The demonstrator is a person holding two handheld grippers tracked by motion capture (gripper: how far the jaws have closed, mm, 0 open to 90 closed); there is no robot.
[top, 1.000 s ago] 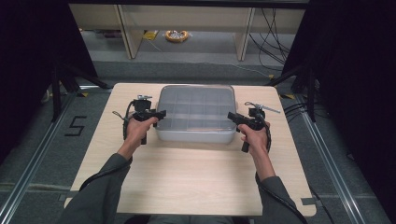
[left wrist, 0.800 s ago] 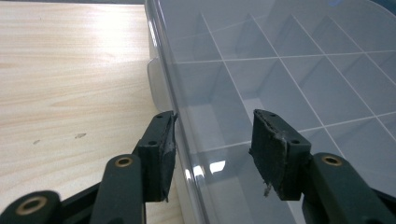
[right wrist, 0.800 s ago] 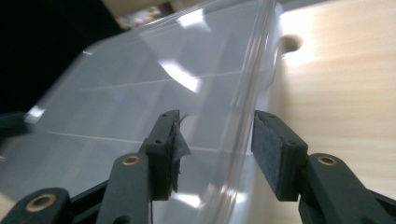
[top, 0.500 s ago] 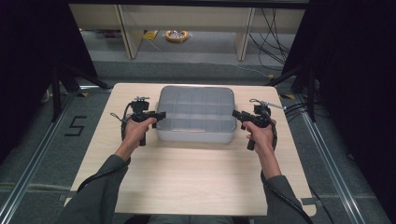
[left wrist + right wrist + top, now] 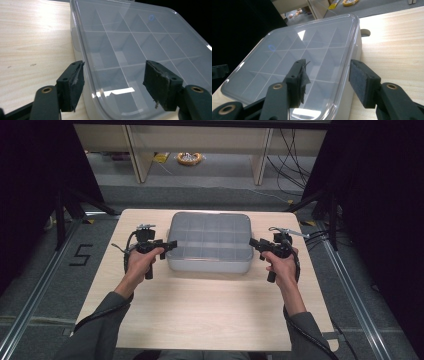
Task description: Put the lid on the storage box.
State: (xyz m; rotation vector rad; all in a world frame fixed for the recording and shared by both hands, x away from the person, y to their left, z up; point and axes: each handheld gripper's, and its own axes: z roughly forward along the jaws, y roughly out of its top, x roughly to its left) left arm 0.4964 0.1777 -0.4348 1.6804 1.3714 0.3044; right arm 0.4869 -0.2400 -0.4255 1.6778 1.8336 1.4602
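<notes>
While lidded, box on table

The compartment box was pale grey and translucent, its clear lid showing a grid of whitish dividers beneath. The counter was light wood with a fine grain. Both the left claw and the right claw were black, with dark grey pads. The sleeves were olive grey.

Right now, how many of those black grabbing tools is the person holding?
2. The left gripper is at the left edge of the clear compartment box, the right gripper at its right edge. Both have fingers spread around the lid's rim, not pressing on it.
</notes>
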